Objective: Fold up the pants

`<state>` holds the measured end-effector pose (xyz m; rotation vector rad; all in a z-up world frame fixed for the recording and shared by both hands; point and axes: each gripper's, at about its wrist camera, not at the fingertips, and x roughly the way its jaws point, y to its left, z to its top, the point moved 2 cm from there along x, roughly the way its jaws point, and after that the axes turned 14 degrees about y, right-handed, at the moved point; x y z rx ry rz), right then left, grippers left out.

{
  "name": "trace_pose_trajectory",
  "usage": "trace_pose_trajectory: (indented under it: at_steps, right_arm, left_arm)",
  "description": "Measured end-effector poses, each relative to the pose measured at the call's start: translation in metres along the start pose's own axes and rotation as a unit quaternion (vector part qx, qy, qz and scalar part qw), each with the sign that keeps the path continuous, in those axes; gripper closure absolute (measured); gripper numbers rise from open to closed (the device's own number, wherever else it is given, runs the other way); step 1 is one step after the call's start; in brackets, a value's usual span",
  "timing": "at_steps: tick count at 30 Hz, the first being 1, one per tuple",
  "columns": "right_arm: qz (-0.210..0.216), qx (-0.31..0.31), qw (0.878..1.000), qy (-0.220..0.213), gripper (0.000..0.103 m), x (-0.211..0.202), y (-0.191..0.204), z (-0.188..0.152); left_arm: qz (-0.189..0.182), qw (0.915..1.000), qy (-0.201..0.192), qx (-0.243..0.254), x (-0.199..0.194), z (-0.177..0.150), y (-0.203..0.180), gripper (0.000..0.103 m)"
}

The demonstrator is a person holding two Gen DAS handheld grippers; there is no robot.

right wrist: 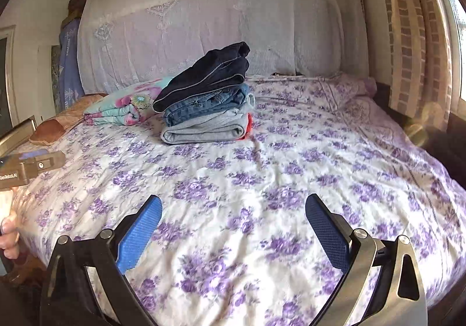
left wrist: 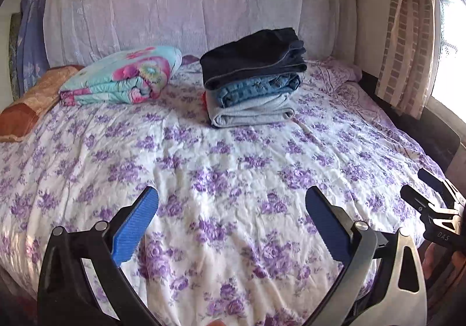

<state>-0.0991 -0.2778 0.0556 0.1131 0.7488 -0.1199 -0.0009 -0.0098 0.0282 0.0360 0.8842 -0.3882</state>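
Note:
A stack of folded pants [left wrist: 253, 78] lies at the far middle of the bed: dark navy on top, blue jeans under it, light grey at the bottom, with a bit of red cloth beside it. It also shows in the right wrist view [right wrist: 205, 104]. My left gripper [left wrist: 231, 203] is open and empty, held above the floral bedsheet [left wrist: 221, 163] well short of the stack. My right gripper [right wrist: 233, 209] is open and empty too, over the near part of the sheet [right wrist: 262, 168]. Each gripper shows at the edge of the other's view.
A folded floral blanket [left wrist: 122, 78] and a brown pillow [left wrist: 32, 104] lie at the far left of the bed. A white lace cover [left wrist: 189, 5] drapes the headboard. A curtain [left wrist: 407, 34] and window are at the right. The bed's dark frame [left wrist: 437, 133] runs along the right side.

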Motion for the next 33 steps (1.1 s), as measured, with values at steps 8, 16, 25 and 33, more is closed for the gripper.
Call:
trace_pose_trajectory:
  at_steps: [8,16,25,33]
  right_arm:
    - [0.000,0.007,1.000,-0.004,0.004,-0.008,-0.002,-0.010]
    - [-0.009,0.018,1.000,-0.001,0.004,-0.001,-0.008,-0.012]
    - [-0.010,0.005,1.000,0.000,0.004,-0.004,-0.001,-0.012]
    - [-0.011,0.002,1.000,0.000,0.004,-0.007,0.002,-0.012]
  left_arm:
    - [0.033,0.9992,-0.011,-0.016,-0.010,-0.004,0.004,0.005]
    - [0.102,0.9942,-0.027,-0.016,-0.013,0.004,0.005,0.005]
    - [0.136,0.9870,-0.085,0.001,-0.027,0.003,-0.001,0.005]
    - [0.133,0.9900,-0.045,-0.015,-0.013,0.002,0.013,0.005]
